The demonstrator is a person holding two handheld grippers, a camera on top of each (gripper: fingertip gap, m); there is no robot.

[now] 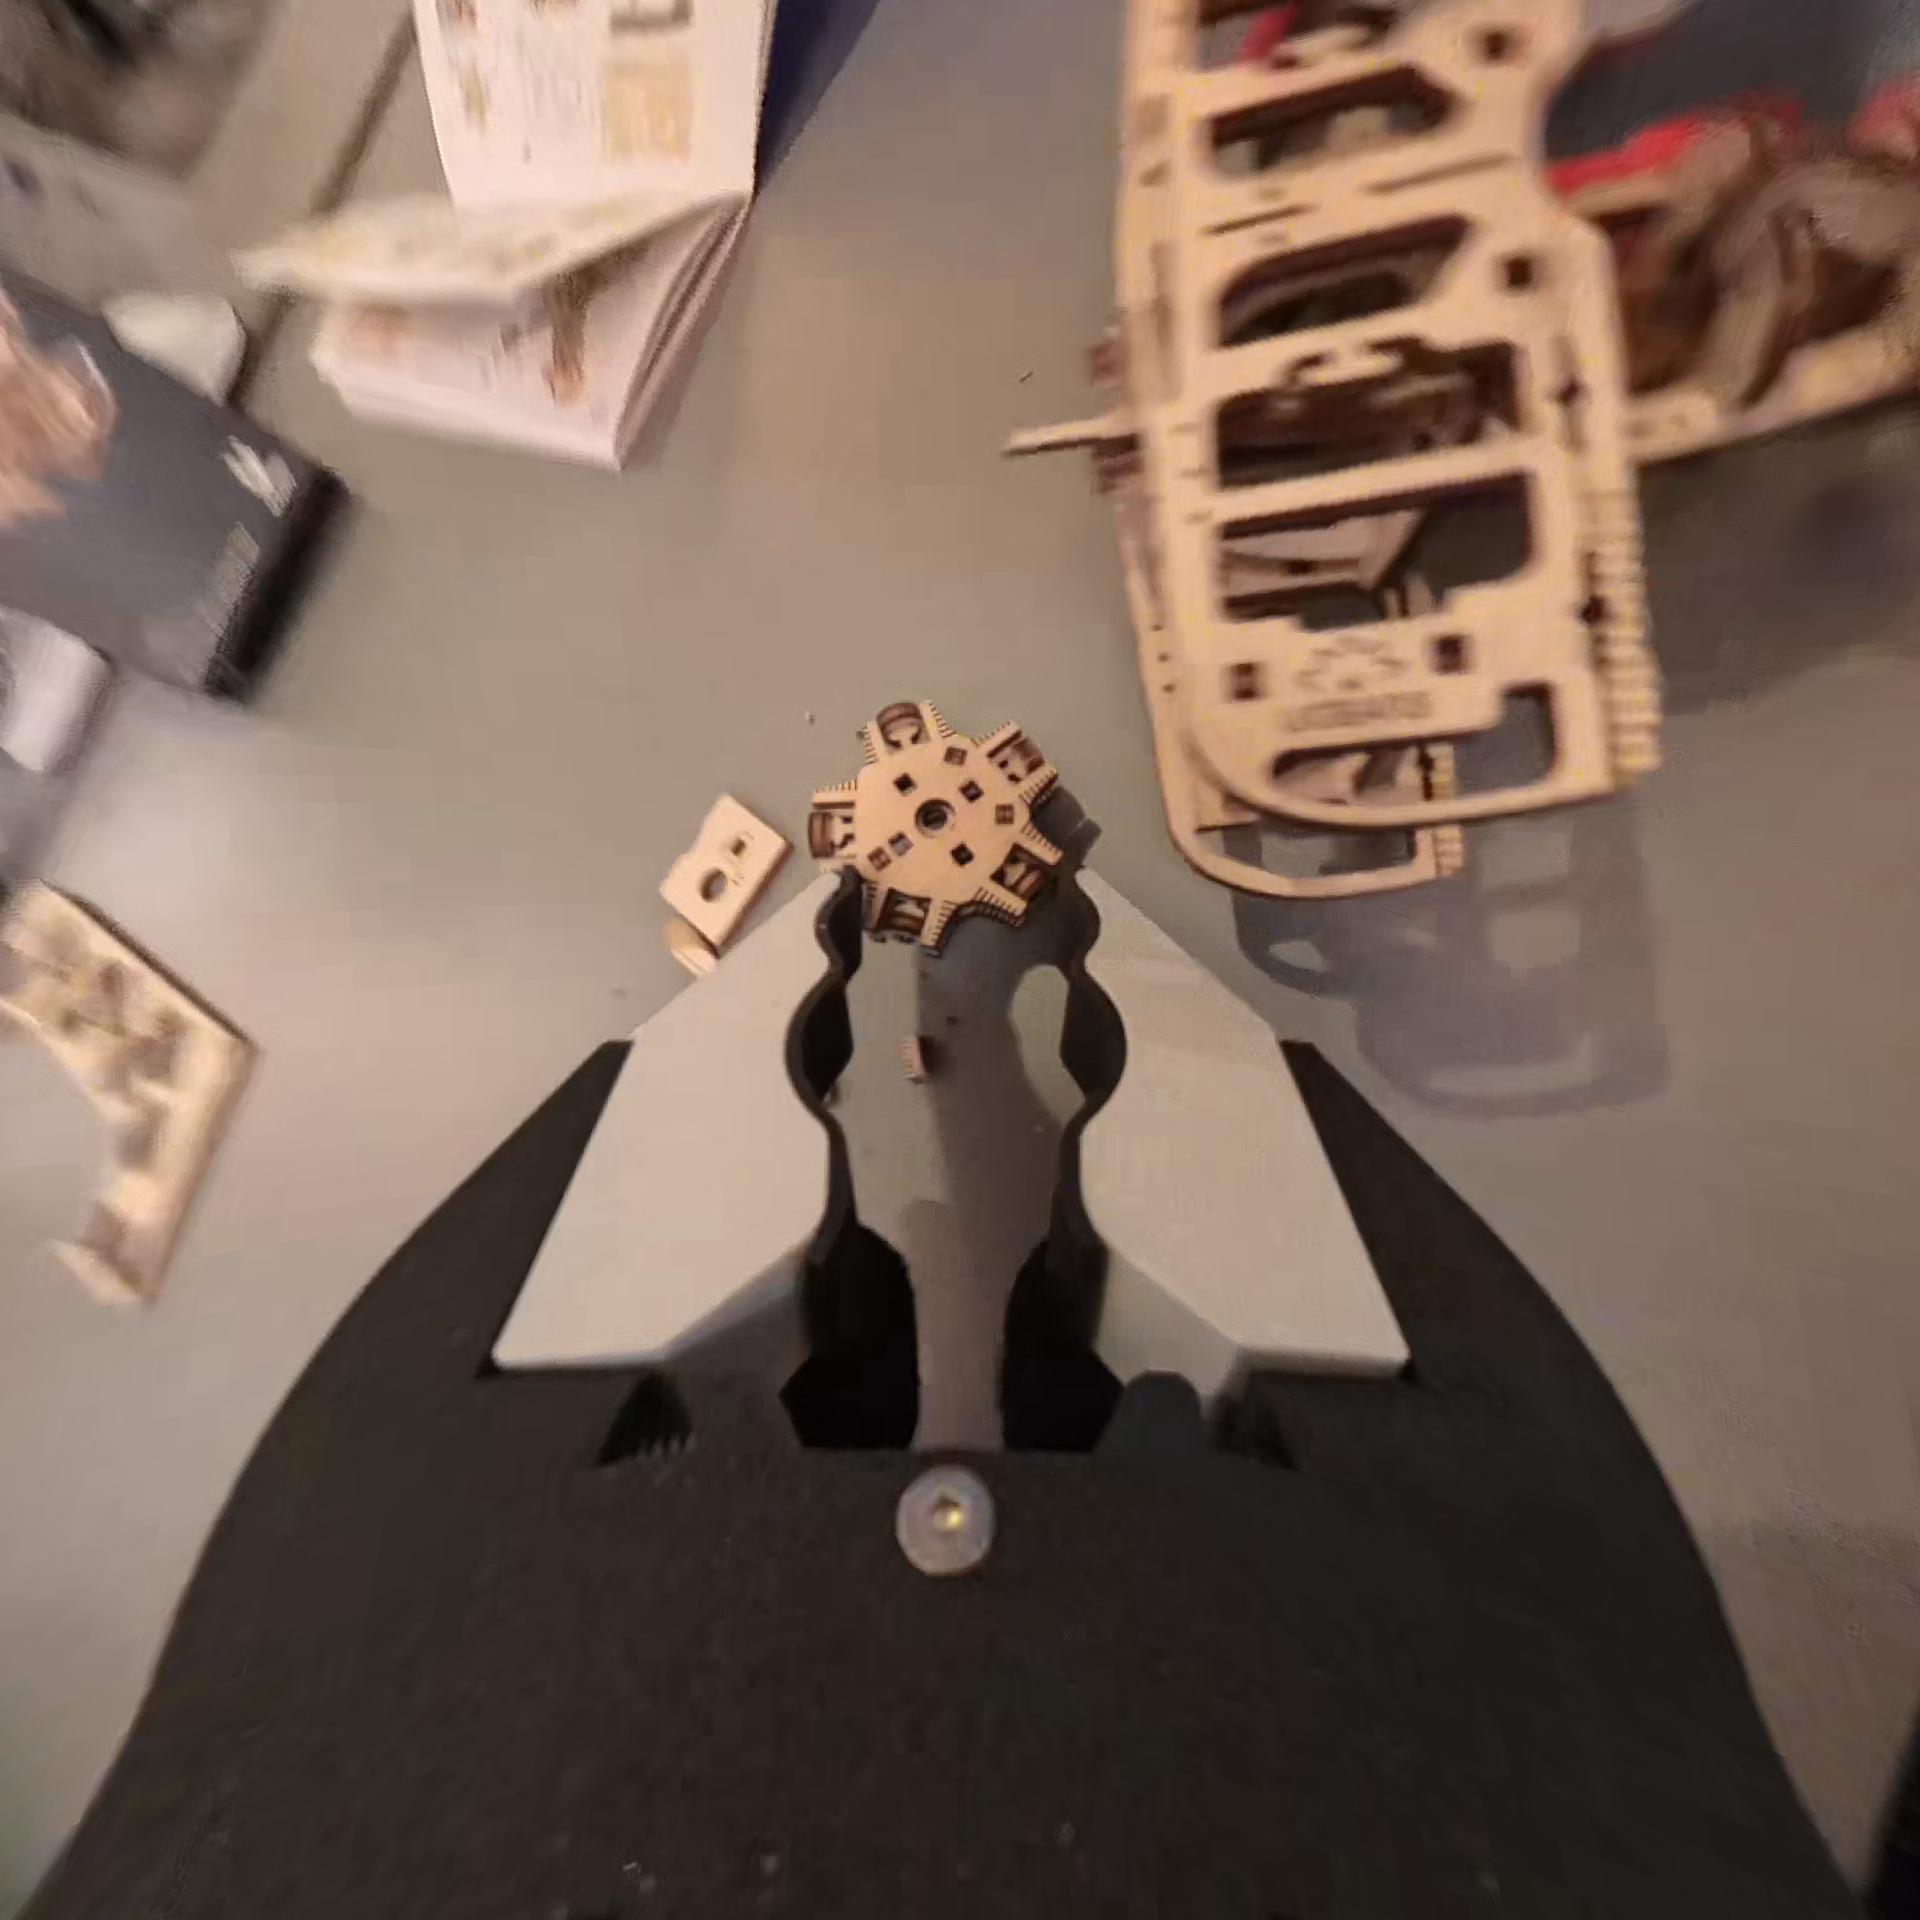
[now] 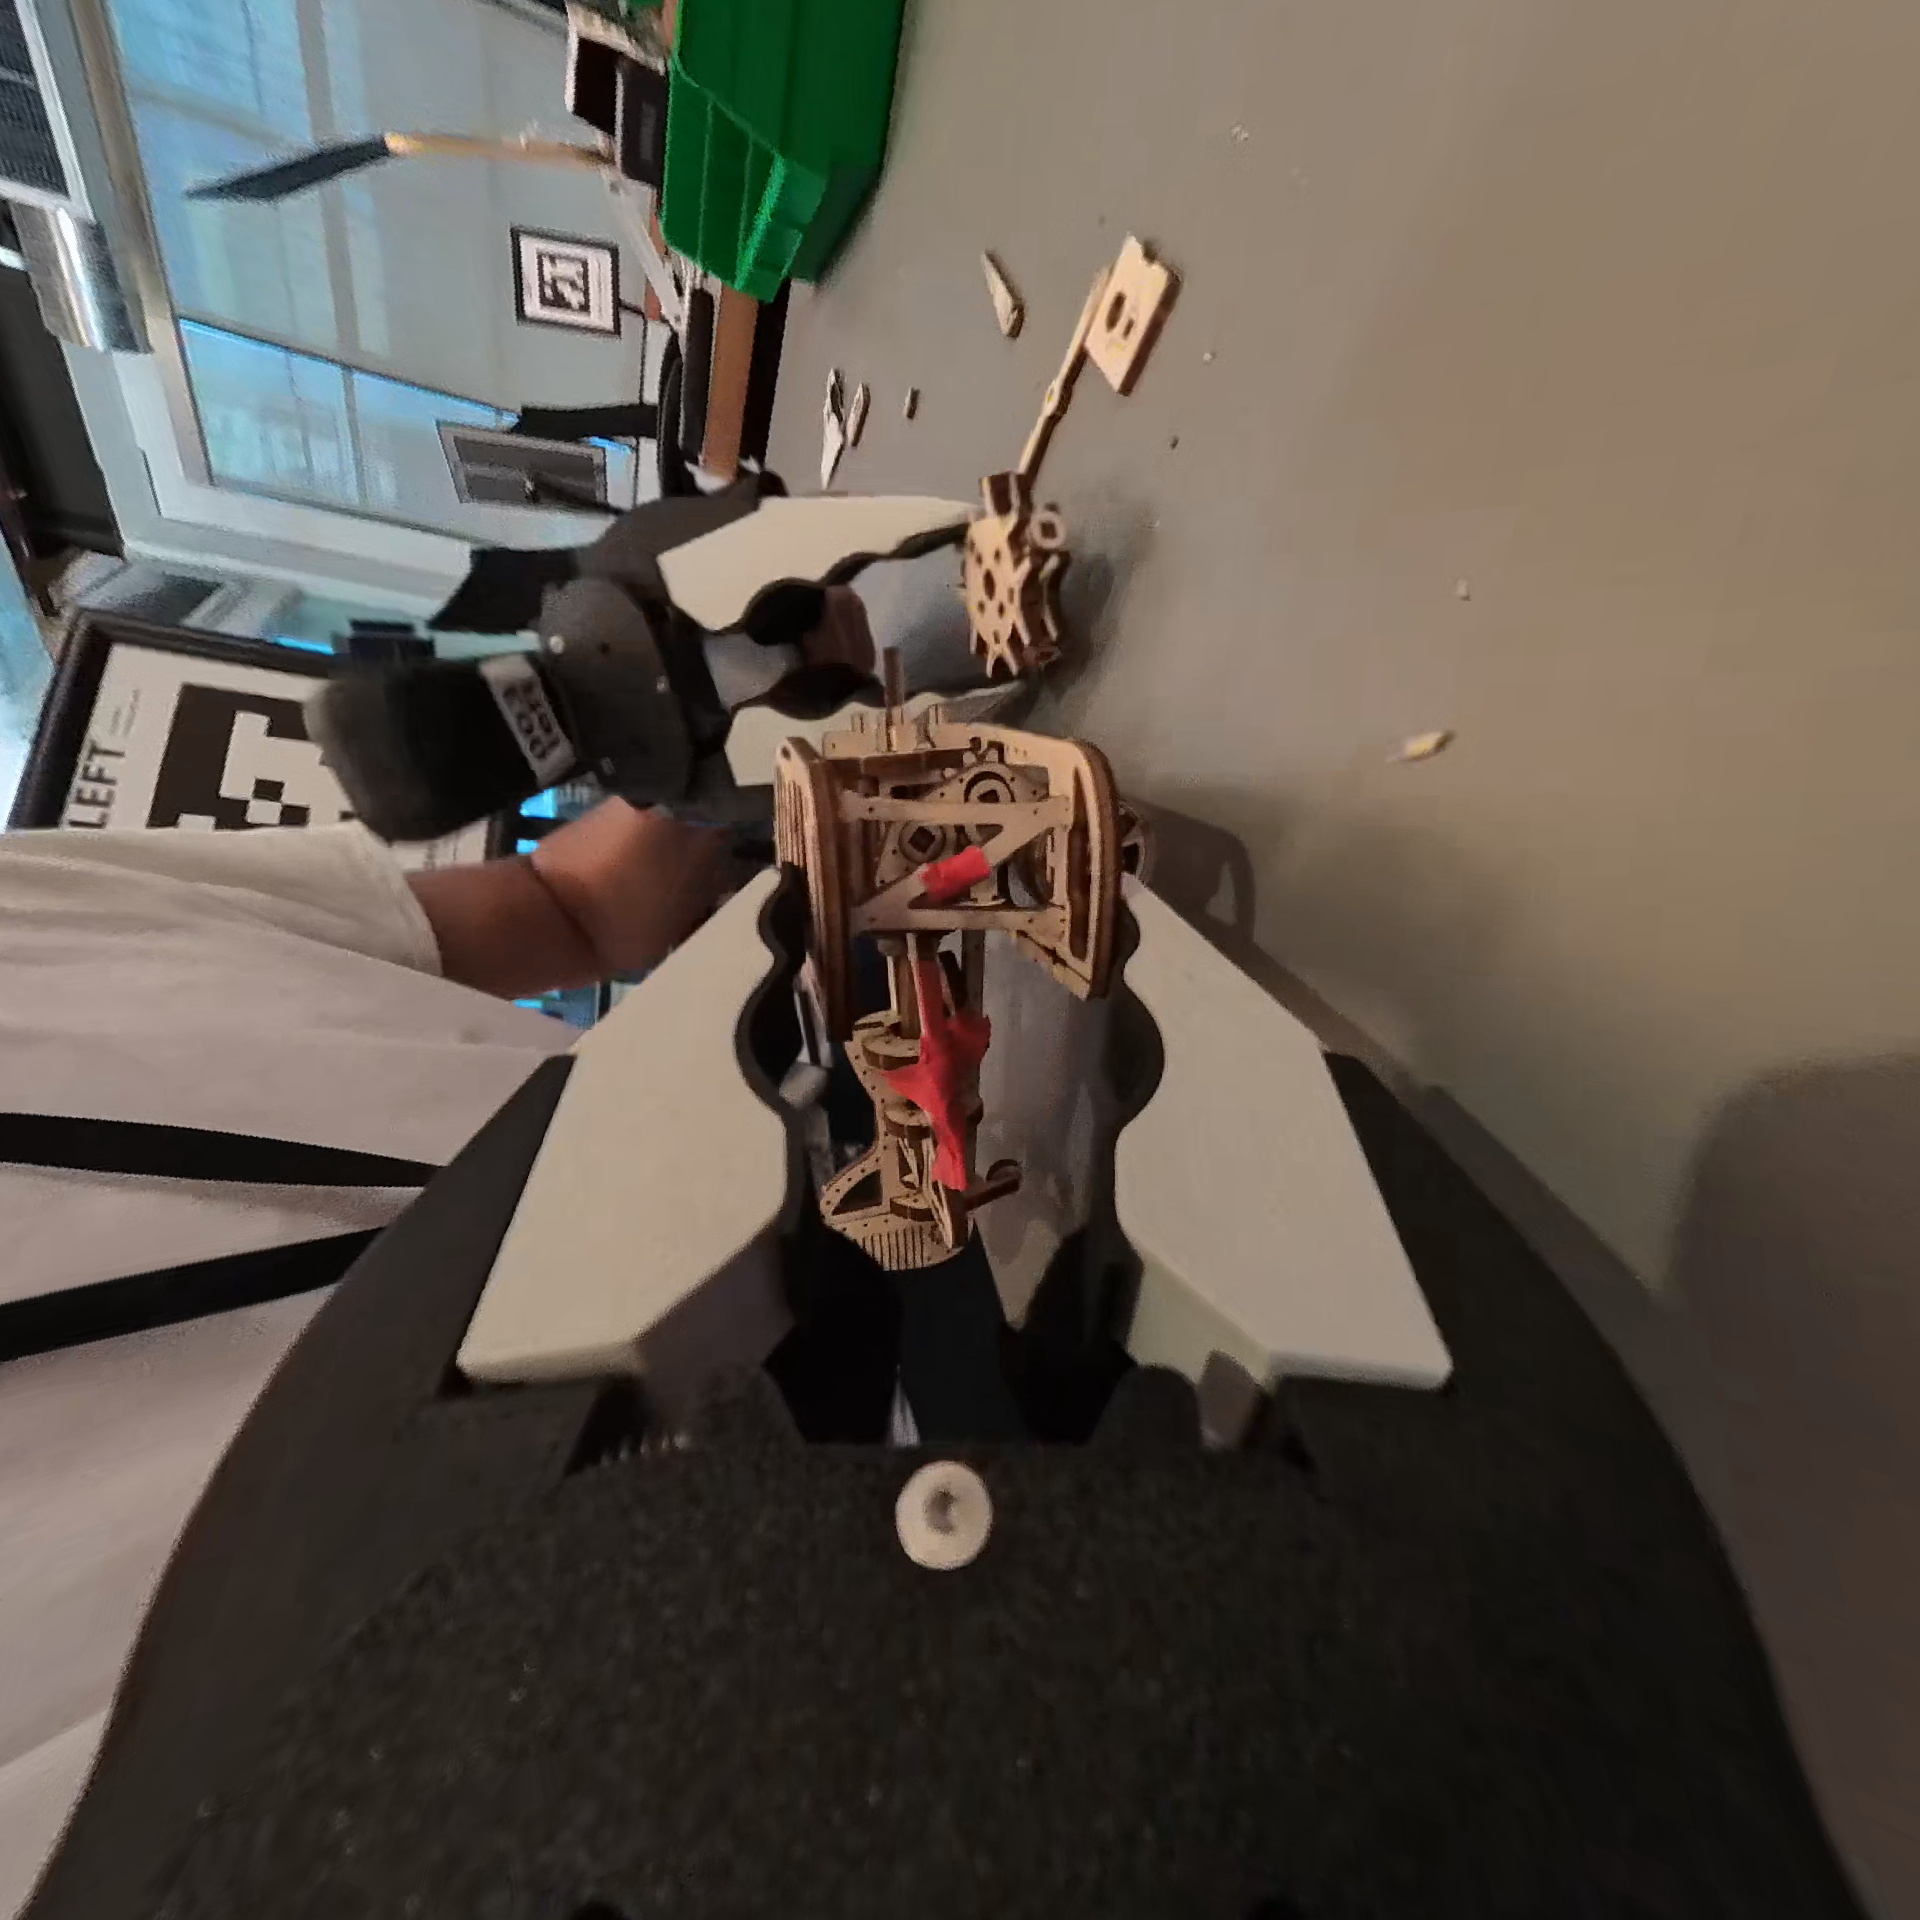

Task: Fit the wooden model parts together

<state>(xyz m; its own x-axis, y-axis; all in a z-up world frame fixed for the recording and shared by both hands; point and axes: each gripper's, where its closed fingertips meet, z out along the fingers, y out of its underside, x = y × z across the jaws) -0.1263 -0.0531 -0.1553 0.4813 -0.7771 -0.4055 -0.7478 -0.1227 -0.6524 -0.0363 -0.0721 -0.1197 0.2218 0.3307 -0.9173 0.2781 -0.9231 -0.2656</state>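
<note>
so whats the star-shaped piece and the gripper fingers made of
Star-shaped piece: looks like thin pale plywood, unfinished, with dark burnt-looking edges on its cut-outs, so probably laser-cut. Left gripper fingers: matte grey shells with black wavy inner pads, likely plastic and perhaps rubber.

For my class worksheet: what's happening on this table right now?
A person is building a wooden model kit with a hand-held tool in each hand. The left tool grips a star-shaped wooden hub at its tips, just above the grey table. The right tool holds a wooden mechanism with red bands. The two parts are close but not yet joined. A small plate lies beside the hub.
</note>
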